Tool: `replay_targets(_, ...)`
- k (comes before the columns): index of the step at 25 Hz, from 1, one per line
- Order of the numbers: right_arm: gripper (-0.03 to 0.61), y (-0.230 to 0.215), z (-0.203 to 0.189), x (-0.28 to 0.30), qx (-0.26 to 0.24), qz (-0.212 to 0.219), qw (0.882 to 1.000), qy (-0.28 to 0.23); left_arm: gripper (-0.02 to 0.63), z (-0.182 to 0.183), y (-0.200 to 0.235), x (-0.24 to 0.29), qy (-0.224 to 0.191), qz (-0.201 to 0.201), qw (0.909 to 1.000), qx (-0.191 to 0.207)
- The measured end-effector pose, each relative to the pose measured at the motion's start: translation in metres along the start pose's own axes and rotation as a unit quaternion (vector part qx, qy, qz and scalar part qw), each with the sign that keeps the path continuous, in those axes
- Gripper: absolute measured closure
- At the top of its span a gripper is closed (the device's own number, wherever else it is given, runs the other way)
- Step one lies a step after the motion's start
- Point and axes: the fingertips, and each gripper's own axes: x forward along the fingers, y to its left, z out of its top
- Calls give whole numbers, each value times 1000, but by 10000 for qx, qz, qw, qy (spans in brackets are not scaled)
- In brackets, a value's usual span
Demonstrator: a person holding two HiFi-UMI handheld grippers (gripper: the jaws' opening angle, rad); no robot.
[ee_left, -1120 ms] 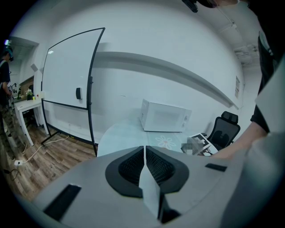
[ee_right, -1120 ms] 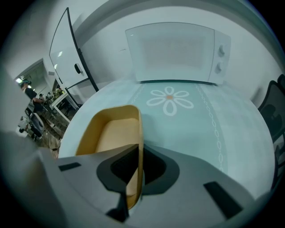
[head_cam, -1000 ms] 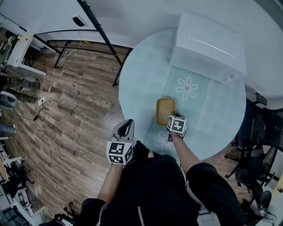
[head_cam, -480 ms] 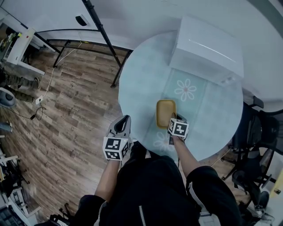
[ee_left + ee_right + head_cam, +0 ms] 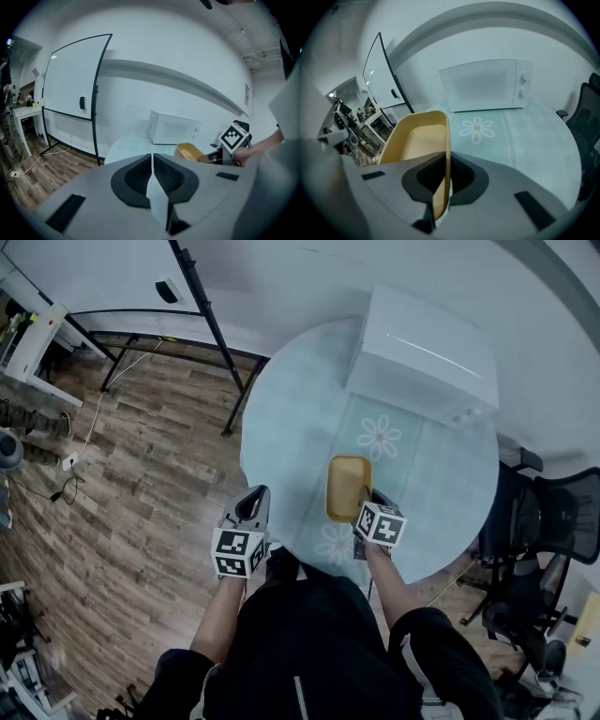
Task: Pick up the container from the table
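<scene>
The right gripper [image 5: 368, 504] has come up from the table [image 5: 291, 418] with the yellow container [image 5: 345, 486] pinched by one wall, so the container now hangs clear of the tabletop instead of resting on it. In the head view both sit a little lower in the middle of the frame, and the container looks slightly bigger than before.

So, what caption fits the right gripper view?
Right gripper grips yellow container by its rim; microwave behind on flowered table.

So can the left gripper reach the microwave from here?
Probably, with a long stretch: only bare table lies between left gripper and microwave; the yellow container in the right gripper is off to the side.
</scene>
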Motion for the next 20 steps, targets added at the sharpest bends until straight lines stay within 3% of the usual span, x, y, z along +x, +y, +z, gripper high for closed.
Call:
replay_targets(11, 552, 28, 40, -62, 52, 347, 9956, -874, 588, 14, -7, 9, -128, -245, 9995, 164)
replay_targets(20, 552, 45, 59, -89, -68, 557, 9904, -1260, 588, 31, -20, 20, -272, -405, 9985, 250)
